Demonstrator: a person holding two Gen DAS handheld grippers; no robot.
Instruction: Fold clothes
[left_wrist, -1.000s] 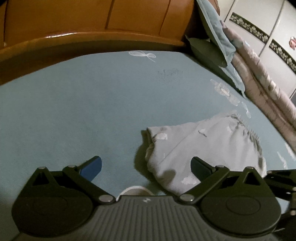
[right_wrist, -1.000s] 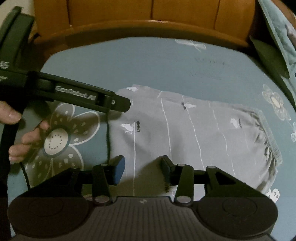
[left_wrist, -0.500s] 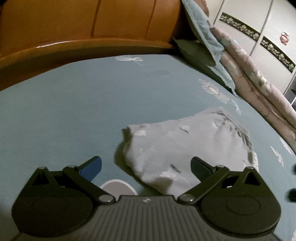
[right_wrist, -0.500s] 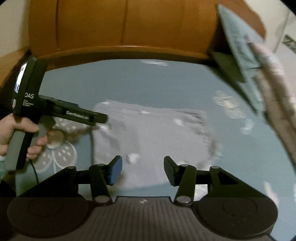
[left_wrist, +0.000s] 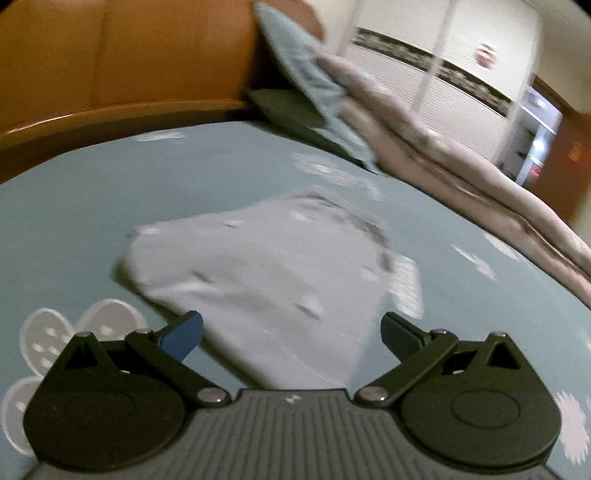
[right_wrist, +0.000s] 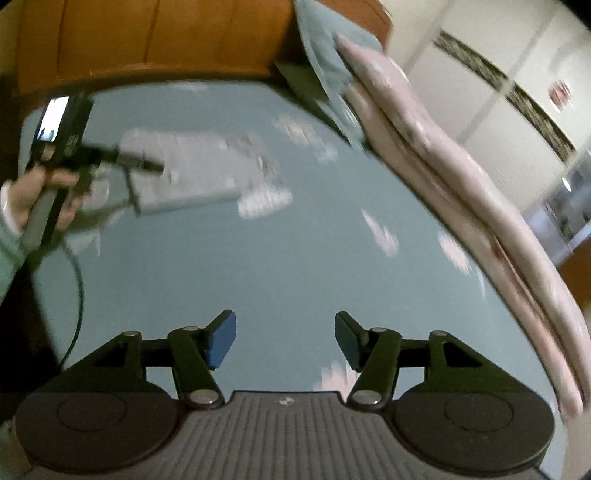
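Observation:
A folded light-grey garment (left_wrist: 266, 266) with small white prints lies flat on the blue bed sheet (left_wrist: 92, 199). My left gripper (left_wrist: 291, 332) is open and empty, just above the garment's near edge. My right gripper (right_wrist: 284, 338) is open and empty over bare sheet, well back and to the right of the garment, which shows blurred in the right wrist view (right_wrist: 192, 173) at the upper left. The left gripper's body, held in a hand, shows there too (right_wrist: 70, 147), beside the garment.
A wooden headboard (left_wrist: 129, 66) runs along the back. A blue pillow (left_wrist: 314, 85) and a rolled pink quilt (right_wrist: 461, 192) lie along the right side. A white wardrobe (left_wrist: 443, 85) stands beyond. The sheet carries white flower prints (left_wrist: 74, 332).
My right gripper has pulled back and to the right, away from the garment, and opened wider. My left gripper has swung right, so the garment now lies between its open fingers.

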